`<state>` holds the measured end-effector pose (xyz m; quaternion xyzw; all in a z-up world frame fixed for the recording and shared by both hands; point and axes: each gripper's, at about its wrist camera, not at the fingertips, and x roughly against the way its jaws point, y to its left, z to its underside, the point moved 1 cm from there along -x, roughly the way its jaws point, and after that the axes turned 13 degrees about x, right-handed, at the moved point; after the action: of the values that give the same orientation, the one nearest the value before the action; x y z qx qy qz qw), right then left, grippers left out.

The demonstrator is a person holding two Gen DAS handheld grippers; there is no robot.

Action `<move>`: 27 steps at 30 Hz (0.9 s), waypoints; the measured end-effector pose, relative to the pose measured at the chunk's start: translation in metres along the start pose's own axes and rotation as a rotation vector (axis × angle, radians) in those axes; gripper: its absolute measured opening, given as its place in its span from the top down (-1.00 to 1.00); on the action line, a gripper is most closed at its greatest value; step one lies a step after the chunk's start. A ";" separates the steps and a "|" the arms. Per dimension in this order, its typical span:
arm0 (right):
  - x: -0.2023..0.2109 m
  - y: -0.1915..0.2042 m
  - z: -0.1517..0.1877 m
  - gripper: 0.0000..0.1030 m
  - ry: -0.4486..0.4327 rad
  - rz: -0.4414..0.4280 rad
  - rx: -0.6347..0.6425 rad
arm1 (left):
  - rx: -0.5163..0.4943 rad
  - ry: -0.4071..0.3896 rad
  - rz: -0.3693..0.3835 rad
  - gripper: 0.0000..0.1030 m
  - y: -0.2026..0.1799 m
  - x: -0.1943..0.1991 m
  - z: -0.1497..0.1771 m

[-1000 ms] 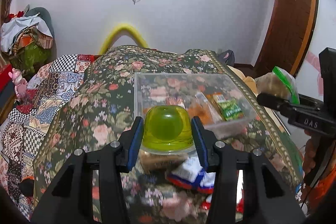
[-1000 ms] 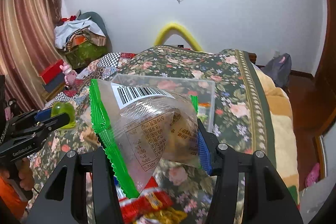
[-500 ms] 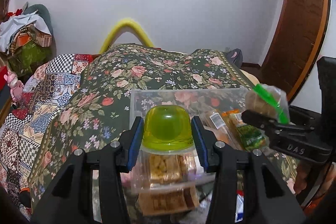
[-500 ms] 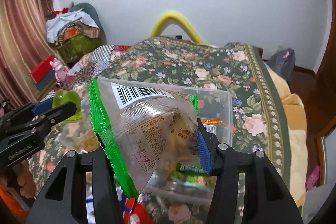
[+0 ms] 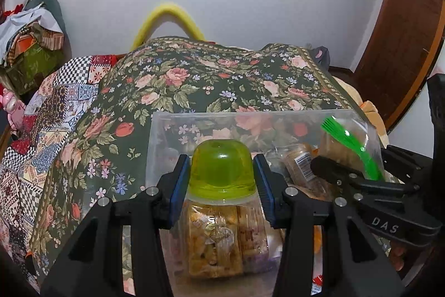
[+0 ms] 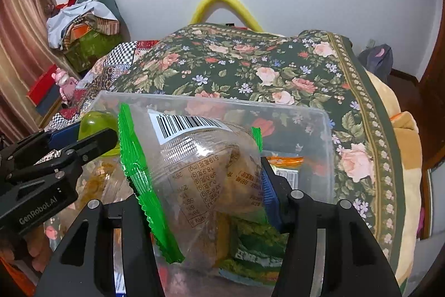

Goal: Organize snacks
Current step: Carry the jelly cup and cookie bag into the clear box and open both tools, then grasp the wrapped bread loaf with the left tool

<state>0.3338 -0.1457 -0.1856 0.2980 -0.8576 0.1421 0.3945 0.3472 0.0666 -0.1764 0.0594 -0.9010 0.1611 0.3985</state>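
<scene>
My left gripper is shut on a green jelly cup and holds it over the near left part of a clear plastic bin on the floral bedspread. My right gripper is shut on a clear snack bag with green sealed edges, held over the bin. The bag also shows in the left wrist view. The jelly cup shows at the left in the right wrist view. Several packaged snacks lie inside the bin.
The bin sits on a bed with a floral cover. A patchwork quilt lies to the left. A yellow curved tube stands against the white wall. A wooden door is at the right. Clothes are piled far left.
Both grippers have moved forward from the loose snacks in front to above the bin, each still holding its item. The bin now fills the lower part of both views.
</scene>
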 end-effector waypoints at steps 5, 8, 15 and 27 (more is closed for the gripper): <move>-0.001 0.003 -0.001 -0.18 0.012 0.009 0.005 | 0.049 0.048 0.013 0.10 0.009 -0.010 0.001; 0.007 0.002 -0.001 -0.31 -0.004 0.012 0.009 | 0.033 0.007 0.011 0.10 0.006 0.002 0.001; 0.040 0.002 0.001 -0.36 -0.057 0.007 0.019 | -0.012 -0.041 0.027 0.09 -0.003 0.044 0.001; 0.107 0.016 0.038 -0.48 -0.134 0.016 0.059 | -0.047 -0.072 0.083 -0.14 -0.003 0.122 0.041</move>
<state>0.2470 -0.1942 -0.1293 0.3113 -0.8800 0.1502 0.3259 0.2370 0.0530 -0.1116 0.0184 -0.9199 0.1541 0.3602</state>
